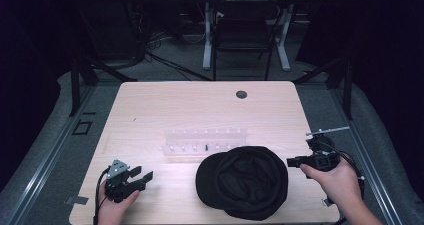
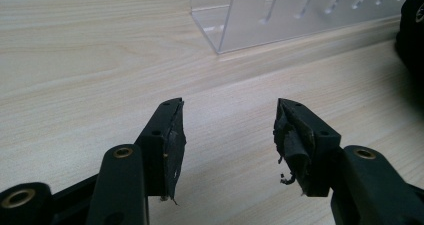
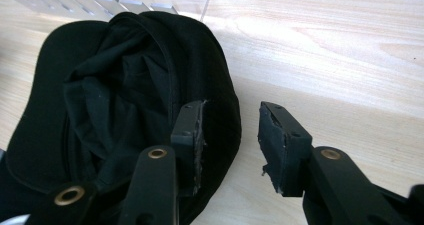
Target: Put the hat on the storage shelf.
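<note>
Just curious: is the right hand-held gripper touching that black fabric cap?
Cannot tell. In the right gripper view, one open jaw of the hand-held gripper overlaps the black fabric cap's edge, showing neither contact nor gap.

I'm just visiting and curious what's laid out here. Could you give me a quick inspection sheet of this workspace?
Surface: pale wooden table, dark round grommet near the far edge.
Job's things: black cap, lying inside up; clear plastic rack just behind it.
Clutter: nothing seen.
Grippers: left hand-held gripper open over bare wood; right hand-held gripper open, one jaw over the cap's rim.
Cables: one trails from each gripper; more on the floor behind.
Surroundings: dark chair, white table legs, grey floor.
</note>
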